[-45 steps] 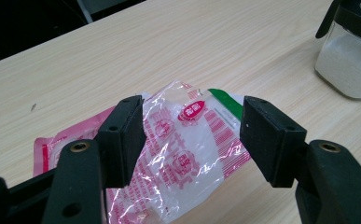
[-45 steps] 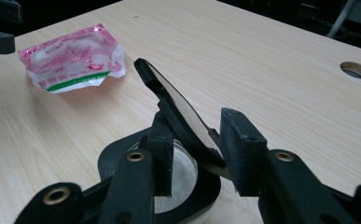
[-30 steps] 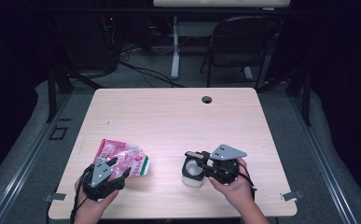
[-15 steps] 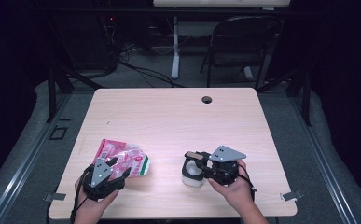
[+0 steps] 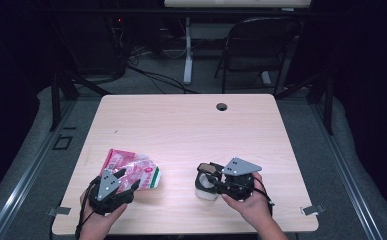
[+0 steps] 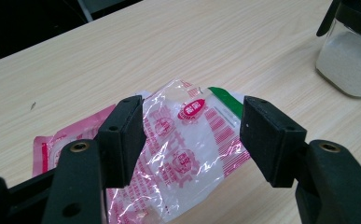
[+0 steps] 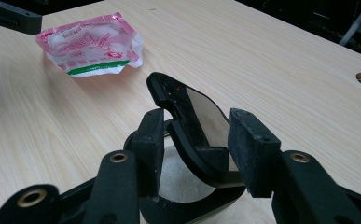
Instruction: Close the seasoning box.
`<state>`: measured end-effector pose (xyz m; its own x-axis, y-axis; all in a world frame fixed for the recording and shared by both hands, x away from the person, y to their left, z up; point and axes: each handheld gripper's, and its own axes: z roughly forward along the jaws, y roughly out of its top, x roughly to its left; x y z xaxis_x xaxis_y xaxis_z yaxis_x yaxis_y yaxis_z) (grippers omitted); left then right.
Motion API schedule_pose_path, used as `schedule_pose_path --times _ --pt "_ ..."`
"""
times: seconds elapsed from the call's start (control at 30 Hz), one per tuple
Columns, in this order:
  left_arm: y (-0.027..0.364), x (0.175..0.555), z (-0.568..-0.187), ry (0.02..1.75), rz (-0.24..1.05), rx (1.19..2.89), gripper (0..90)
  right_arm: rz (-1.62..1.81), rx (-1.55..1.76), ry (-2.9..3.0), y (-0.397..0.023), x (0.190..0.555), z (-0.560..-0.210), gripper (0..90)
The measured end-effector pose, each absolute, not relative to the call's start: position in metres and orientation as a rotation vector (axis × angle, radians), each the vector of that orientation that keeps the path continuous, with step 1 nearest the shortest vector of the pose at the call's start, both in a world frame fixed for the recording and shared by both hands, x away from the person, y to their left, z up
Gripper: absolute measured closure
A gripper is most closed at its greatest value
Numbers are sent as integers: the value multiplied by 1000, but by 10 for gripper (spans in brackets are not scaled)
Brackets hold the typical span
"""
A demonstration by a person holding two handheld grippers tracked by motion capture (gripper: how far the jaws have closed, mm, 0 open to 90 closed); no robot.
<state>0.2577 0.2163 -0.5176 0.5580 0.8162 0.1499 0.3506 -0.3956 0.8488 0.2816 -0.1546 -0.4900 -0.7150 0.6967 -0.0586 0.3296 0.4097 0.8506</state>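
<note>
A pink-and-clear plastic pouch [image 5: 131, 169] with a green edge lies on the table's front left. My left gripper [image 5: 128, 181] hovers at its near end, open, jaws straddling the pouch [image 6: 183, 158] without pressing it. At the front right stands a small clear jar [image 5: 206, 190] of white powder with a black rim. Its black flip lid [image 7: 192, 116] stands raised between the jaws of my right gripper [image 7: 197, 135]. Those jaws have just been opening and the pads stand off the lid. The jar [image 6: 348, 60] also shows in the left gripper view.
The wooden table [image 5: 191, 130] has a round cable hole [image 5: 221, 106] near its far edge. A black folding chair [image 5: 261, 45] and floor cables lie beyond the table. Both hands are close to the front edge.
</note>
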Motion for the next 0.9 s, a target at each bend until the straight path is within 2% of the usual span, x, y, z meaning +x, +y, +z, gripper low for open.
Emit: schedule_pose_path --times 0.9 --pt "216 258 -518 939 726 1981 400 1210 844 2268 -153 272 -501 523"
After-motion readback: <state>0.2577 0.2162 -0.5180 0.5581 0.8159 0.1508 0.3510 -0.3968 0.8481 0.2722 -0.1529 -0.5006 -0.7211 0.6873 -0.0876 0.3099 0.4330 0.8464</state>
